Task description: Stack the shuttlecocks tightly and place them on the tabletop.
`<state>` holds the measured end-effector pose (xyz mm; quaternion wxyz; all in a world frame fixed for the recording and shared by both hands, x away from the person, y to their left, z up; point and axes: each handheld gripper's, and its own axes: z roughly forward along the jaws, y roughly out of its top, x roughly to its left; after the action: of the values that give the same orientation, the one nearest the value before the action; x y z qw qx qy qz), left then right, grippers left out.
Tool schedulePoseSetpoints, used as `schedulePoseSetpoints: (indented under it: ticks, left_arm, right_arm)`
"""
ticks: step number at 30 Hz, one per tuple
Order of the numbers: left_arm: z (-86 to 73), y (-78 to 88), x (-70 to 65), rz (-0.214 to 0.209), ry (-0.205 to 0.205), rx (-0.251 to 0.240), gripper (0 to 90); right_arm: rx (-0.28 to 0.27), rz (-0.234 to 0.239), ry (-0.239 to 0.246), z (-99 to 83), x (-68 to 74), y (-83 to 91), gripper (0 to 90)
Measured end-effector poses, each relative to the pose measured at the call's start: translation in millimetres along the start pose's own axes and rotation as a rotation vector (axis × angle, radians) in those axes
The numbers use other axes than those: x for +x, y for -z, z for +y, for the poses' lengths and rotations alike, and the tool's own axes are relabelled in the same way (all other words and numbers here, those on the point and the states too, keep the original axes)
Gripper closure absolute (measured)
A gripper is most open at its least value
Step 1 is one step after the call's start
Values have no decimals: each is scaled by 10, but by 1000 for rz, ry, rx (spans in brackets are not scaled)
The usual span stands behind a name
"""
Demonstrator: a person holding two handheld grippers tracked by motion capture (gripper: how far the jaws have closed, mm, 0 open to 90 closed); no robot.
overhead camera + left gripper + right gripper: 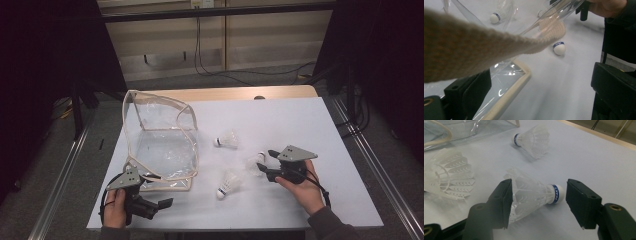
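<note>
Shuttlecock (534,195) on its side on the white table (300,125), right of centre, lying between the two black jaws of the right gripper (264,161). Feather skirt against one jaw, cork tip with the blue band just short of the other; jaws about half open, not yet pressing, nothing held. Second shuttlecock (227,140) farther off, towards the middle of the table; third shuttlecock (229,183) nearer, left of the right gripper. Clear plastic bag (160,145) with beige trim standing on the left half of the table, mouth open. Left gripper (162,204) at the near left edge, just beside the bag's near corner; jaws wide apart, a beige strap (474,47) and the clear bag wall hanging close before them, no grip visible.
</note>
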<state>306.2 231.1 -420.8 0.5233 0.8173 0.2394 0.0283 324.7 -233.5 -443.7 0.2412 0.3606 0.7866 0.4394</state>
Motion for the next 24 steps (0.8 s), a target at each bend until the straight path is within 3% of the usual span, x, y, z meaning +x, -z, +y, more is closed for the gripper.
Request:
schedulePoseSetpoints:
  ticks: [13,24]
  left_arm:
    - [-5,-8,3,1,1,5,30]
    - [-5,-11,-1,4,1,4,30]
  right_arm:
    - [24,2,-27,-2,-18,-16,480]
    - [35,8,-31,15,-80,6,667]
